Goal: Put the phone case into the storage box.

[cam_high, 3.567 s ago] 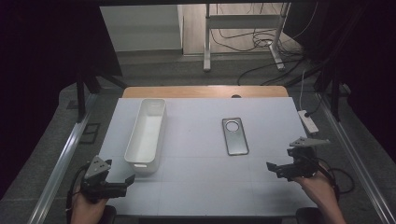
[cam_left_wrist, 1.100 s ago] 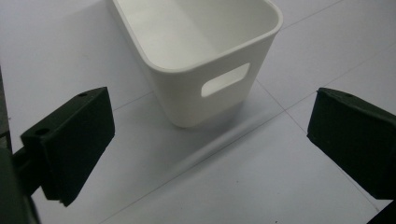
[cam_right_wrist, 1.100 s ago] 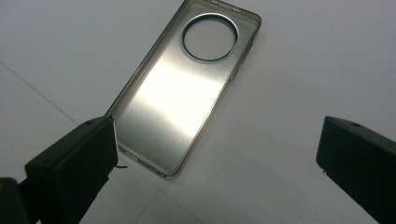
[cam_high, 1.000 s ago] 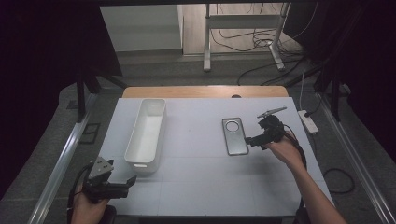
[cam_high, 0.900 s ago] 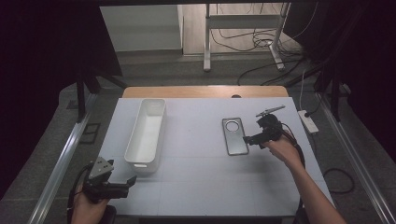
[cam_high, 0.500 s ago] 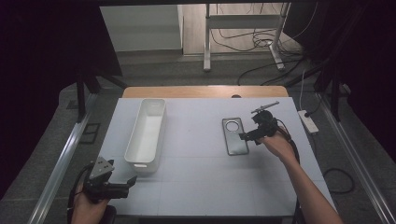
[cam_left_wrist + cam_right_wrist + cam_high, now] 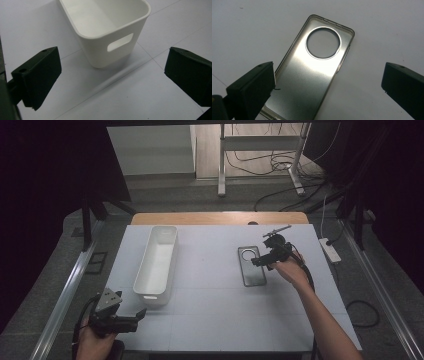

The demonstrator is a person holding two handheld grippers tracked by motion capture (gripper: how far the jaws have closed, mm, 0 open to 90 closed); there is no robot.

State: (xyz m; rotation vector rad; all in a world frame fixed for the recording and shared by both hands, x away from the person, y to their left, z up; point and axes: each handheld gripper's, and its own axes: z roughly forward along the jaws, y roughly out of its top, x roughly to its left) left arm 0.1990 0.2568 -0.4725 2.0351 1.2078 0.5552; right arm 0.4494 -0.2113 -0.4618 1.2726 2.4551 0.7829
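While spread wide over the phone case, right gripper needed lowering squarely across both long edges; left gripper likewise spread, near the bin.

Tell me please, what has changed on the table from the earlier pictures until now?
The right gripper moved from the table's near right edge forward and to the left, up to the phone case. Its jaws are open, one on each side of the case's near end, and have not closed on it. The left gripper stayed open at the near left corner, pointing at the white bin. The case and the bin did not move.
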